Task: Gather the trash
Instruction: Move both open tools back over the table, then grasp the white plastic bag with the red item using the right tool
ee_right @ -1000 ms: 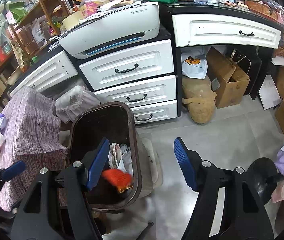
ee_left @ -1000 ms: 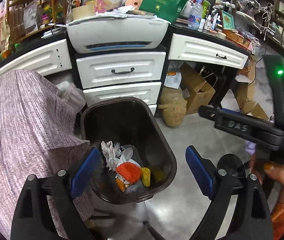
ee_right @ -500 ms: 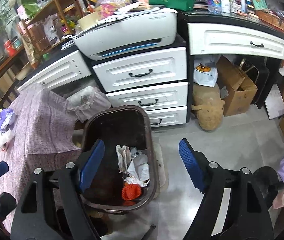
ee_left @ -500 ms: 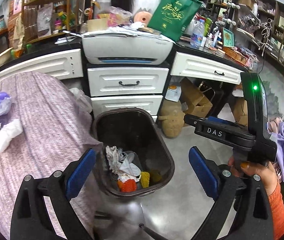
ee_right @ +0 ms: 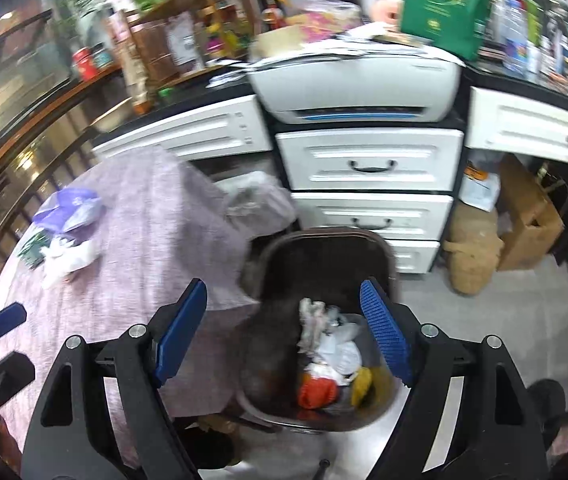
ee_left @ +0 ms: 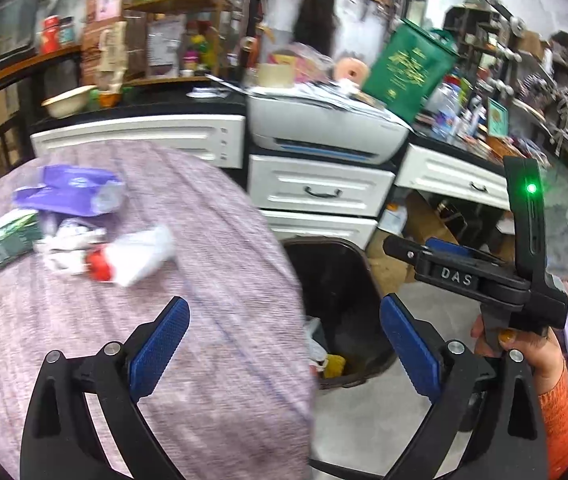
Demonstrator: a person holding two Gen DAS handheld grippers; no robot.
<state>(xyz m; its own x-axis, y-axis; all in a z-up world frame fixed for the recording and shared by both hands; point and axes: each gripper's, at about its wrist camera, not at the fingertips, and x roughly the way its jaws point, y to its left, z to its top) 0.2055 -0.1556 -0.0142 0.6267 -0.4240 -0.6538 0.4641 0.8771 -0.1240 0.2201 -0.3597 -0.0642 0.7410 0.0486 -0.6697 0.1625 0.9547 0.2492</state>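
A dark trash bin stands on the floor beside a table with a purple cloth. In the bin lie white wrappers, an orange-red net and a yellow piece. On the table sits a pile of trash: a purple bag, a green packet and white wrappers with a red bit. My left gripper is open and empty above the table's right edge. My right gripper is open and empty above the bin; it also shows in the left wrist view.
White drawers and a white printer stand behind the bin. Cardboard boxes and a tan sack sit on the floor at the right. A cluttered shelf is at the back.
The orange-red net dropped from the right gripper into the bin. Both grippers have swung left toward the table, so the trash pile has come into view.
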